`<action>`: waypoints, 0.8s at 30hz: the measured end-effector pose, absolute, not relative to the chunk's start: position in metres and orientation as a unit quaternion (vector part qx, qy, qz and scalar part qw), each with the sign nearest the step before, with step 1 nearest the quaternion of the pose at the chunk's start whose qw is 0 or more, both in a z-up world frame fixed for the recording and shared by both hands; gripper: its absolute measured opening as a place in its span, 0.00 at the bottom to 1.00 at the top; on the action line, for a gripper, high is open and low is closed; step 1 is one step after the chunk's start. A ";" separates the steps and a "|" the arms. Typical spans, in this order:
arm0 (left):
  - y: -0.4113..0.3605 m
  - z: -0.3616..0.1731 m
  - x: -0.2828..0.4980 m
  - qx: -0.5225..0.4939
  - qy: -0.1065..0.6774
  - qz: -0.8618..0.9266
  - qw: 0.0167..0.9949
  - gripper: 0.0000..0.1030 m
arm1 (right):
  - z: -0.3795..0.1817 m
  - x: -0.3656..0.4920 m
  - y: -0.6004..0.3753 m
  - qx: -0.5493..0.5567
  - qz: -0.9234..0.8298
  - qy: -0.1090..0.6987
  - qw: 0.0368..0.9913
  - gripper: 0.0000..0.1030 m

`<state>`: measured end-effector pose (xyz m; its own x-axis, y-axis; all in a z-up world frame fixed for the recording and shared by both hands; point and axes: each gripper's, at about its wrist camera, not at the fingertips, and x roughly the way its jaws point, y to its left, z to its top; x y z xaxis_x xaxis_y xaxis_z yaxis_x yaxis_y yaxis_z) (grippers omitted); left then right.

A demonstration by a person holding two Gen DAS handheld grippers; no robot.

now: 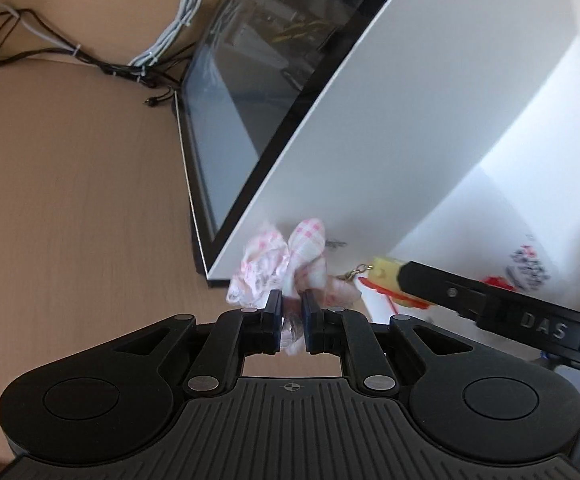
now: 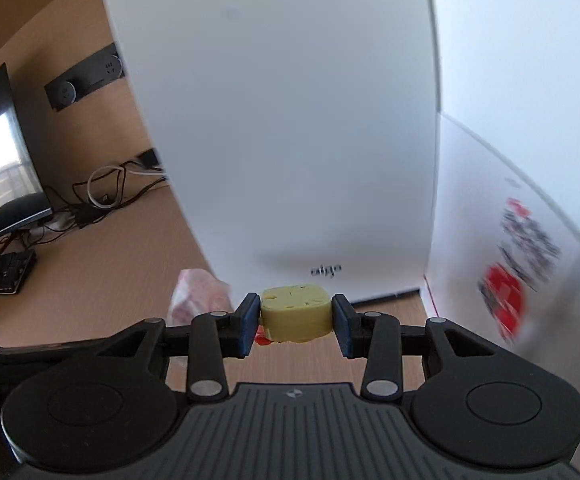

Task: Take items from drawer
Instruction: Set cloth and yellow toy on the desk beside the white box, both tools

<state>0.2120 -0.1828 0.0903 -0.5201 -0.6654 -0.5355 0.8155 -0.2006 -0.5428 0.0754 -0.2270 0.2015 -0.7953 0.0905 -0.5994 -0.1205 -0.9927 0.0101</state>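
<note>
Item 1. Pink-and-white cloth bundle (image 1: pixel 290 268): checked and printed fabric, crumpled, with a bow-like puff on top. Held clear above the wooden tabletop (image 1: pixel 70 200), in front of the near corner of a white box (image 1: pixel 410 120). The left gripper (image 1: pixel 292 312) is closed hard on its lower folds, jaws nearly together with cloth squeezed between them. Judged very light, soft and compressible, not fragile. It gives no firm edge, so the thickest gathered part is the place to pinch; a hold on one loose layer may let it unfurl or slide out.

Item 2. Yellow block charm (image 2: pixel 295 312): squat, rounded, with shallow marks on its top face, a red piece below and a small metal chain (image 1: pixel 356 272) seen in the left wrist view. Held in the air before the white box's lower edge. The right gripper (image 2: pixel 296 318) is clamped across its two opposite flat sides. Judged light and fairly stiff, possibly foam or soft plastic; the surface is too small to tell. Side faces suit the pads; chain and red part dangle and could snag.
</note>
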 end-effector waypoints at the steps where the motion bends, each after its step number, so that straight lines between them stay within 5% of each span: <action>1: -0.187 0.085 0.214 0.095 0.408 -0.768 0.484 0.15 | 0.201 0.070 -0.226 -0.317 0.946 0.023 0.059 0.37; 8: -0.209 0.056 0.204 0.210 0.362 -0.734 0.534 0.16 | 0.147 0.024 -0.199 -0.365 0.921 0.069 0.116 0.40; 10: -0.208 0.057 0.205 0.205 0.362 -0.742 0.526 0.16 | 0.136 0.018 -0.196 -0.373 0.916 0.075 0.126 0.58; 14: -0.208 0.058 0.202 0.240 0.325 -0.717 0.568 0.17 | 0.130 0.013 -0.199 -0.366 0.919 0.060 0.135 0.66; 18: -0.202 0.066 0.232 0.132 0.382 -0.751 0.521 0.17 | 0.124 0.010 -0.204 -0.370 0.916 0.048 0.147 0.73; 24: -0.167 0.081 0.258 0.099 0.345 -0.796 0.488 0.17 | 0.117 0.008 -0.210 -0.377 0.906 0.050 0.186 0.73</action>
<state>0.2576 -0.1672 0.0809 -0.5041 -0.7089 -0.4934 0.8448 -0.2861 -0.4521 0.0080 -0.2100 0.1166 -0.6472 0.2983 -0.7015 -0.3743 -0.9261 -0.0484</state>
